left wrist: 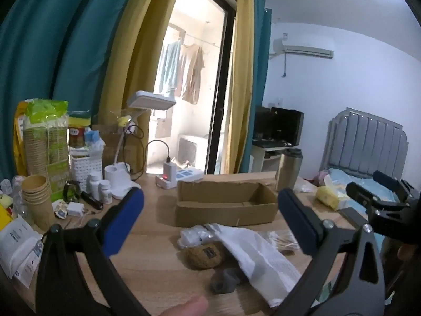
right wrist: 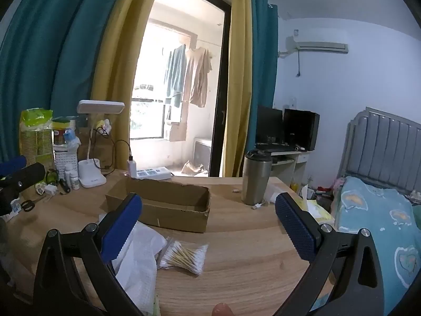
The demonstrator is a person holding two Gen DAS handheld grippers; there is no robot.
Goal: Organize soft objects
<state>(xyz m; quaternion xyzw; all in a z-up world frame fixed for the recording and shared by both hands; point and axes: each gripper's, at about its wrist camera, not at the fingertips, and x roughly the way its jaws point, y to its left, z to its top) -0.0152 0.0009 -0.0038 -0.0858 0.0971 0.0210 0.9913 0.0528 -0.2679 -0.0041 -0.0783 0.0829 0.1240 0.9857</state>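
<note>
An open cardboard box (left wrist: 226, 205) lies on the wooden desk, also in the right wrist view (right wrist: 168, 205). In front of it lie a white cloth (left wrist: 260, 255), a brown fuzzy pouch (left wrist: 205, 256), a grey rolled sock (left wrist: 225, 280) and a clear packet (left wrist: 194, 235). A bag of cotton swabs (right wrist: 184, 258) lies beside the white cloth (right wrist: 136, 258). My left gripper (left wrist: 210, 205) is open and empty above these things. My right gripper (right wrist: 208, 208) is open and empty above the desk near the swabs; it also shows in the left wrist view (left wrist: 379, 192).
A steel tumbler (right wrist: 256, 177), a yellow tissue pack (left wrist: 329, 197), a power strip (left wrist: 179, 177), a desk lamp (left wrist: 118, 176), bottles, paper cups (left wrist: 36, 200) and packets crowd the desk's back and left. A bed (right wrist: 381, 210) stands right of the desk.
</note>
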